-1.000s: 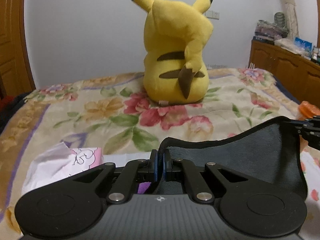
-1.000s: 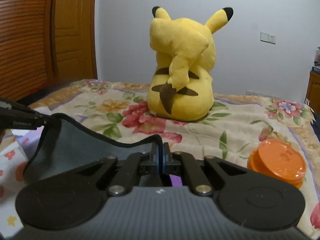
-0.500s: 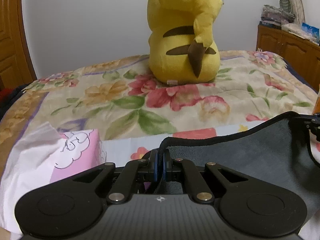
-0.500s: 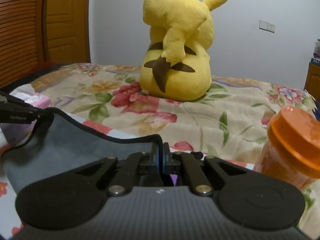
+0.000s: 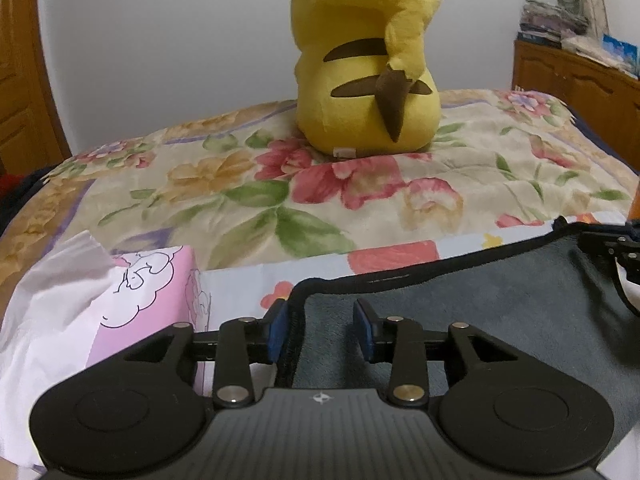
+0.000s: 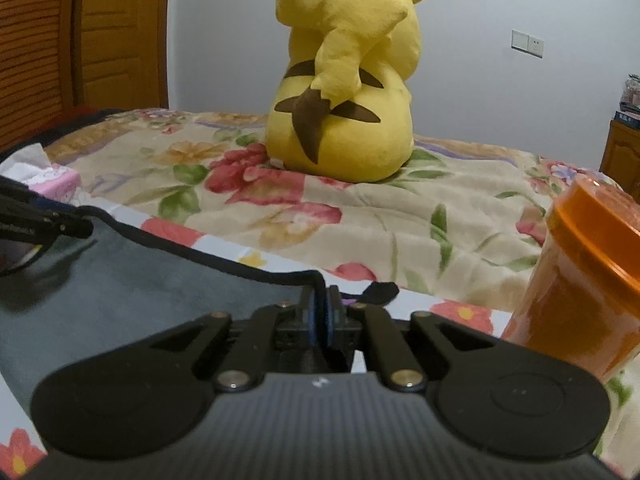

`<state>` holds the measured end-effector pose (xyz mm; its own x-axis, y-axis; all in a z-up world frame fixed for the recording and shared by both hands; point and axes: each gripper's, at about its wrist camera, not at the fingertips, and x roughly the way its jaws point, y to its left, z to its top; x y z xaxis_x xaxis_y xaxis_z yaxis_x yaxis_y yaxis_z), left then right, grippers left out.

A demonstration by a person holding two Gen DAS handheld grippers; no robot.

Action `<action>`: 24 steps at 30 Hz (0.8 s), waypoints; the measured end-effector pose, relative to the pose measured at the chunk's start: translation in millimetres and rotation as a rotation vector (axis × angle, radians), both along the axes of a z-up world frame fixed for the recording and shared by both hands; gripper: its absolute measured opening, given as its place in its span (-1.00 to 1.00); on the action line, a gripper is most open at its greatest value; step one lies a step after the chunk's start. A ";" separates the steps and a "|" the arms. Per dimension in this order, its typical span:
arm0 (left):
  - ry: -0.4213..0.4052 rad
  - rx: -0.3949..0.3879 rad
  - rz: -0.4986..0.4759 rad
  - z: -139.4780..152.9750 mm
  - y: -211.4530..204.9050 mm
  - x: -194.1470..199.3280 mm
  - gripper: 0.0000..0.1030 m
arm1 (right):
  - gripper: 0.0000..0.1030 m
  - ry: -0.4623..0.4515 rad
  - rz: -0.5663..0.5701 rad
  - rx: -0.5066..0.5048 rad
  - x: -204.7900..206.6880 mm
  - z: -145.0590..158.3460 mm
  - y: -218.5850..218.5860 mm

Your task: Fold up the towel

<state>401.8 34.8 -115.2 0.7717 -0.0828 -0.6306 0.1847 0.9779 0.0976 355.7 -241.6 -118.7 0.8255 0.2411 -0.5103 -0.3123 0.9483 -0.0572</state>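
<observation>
A dark grey towel [image 5: 480, 292] with a black hem lies low on the floral bed, stretched between my two grippers. My left gripper [image 5: 322, 330] is open, its blue pads [image 5: 276, 330] apart, and the towel's left corner lies loose between them against the left pad. My right gripper [image 6: 322, 312] is shut on the towel's right corner [image 6: 308, 280]. The towel [image 6: 140, 288] spreads to the left in the right wrist view. Each gripper shows at the edge of the other's view.
A pink tissue box [image 5: 132, 292] with white tissue sits just left of the left gripper. An orange lidded jar [image 6: 592, 280] stands close on the right. A yellow Pikachu plush [image 5: 368, 60] sits farther back on the bed. A wooden cabinet [image 5: 576, 92] is at the far right.
Both grippers have come down and forward with the towel toward the bed. The left gripper, shut on the towel corner before, has opened.
</observation>
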 end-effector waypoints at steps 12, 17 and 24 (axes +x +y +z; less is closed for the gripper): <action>-0.003 0.020 -0.032 31.4 -6.9 -30.5 0.07 | 0.11 0.013 0.010 0.014 -21.2 23.5 -3.9; 0.005 0.001 -0.013 44.5 -3.1 -49.9 0.12 | 0.22 0.027 0.022 0.035 -42.9 39.2 -8.5; 0.001 0.004 -0.009 61.6 -5.4 -71.0 0.18 | 0.49 0.032 0.003 0.082 -70.0 52.4 -17.2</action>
<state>330.8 29.5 -53.7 0.7702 -0.0873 -0.6318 0.1934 0.9759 0.1009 285.7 -258.8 -66.3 0.8082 0.2858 -0.5149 -0.3158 0.9483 0.0306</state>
